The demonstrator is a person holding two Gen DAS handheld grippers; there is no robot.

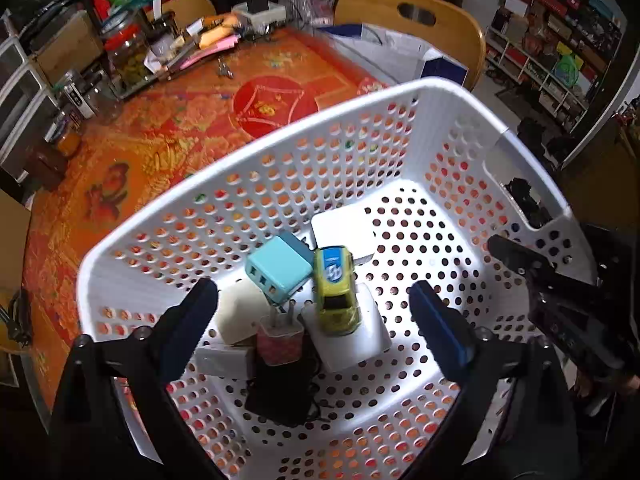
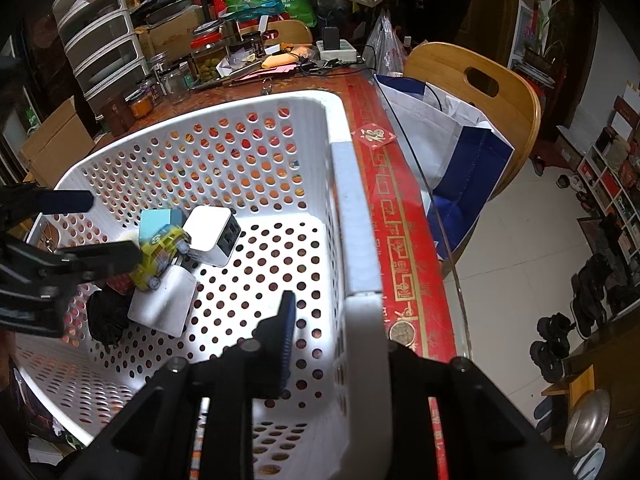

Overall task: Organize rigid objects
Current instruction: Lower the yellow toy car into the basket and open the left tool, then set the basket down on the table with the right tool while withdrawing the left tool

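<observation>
Toy car (image 1: pixel 335 292), yellow, lies atop chargers in our basket (image 1: pixel 256 160); roof lettering unreadable. Left gripper (image 1: pixel 314 316) gapes empty; right gripper (image 2: pixel 336 344) clamps the basket's right rim.

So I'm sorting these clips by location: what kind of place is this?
Probably a lived-in home dining room: a table under a red patterned cloth, a wooden chair pulled up to it, food jars crowding its far end, and shoes on the tiled floor.
</observation>
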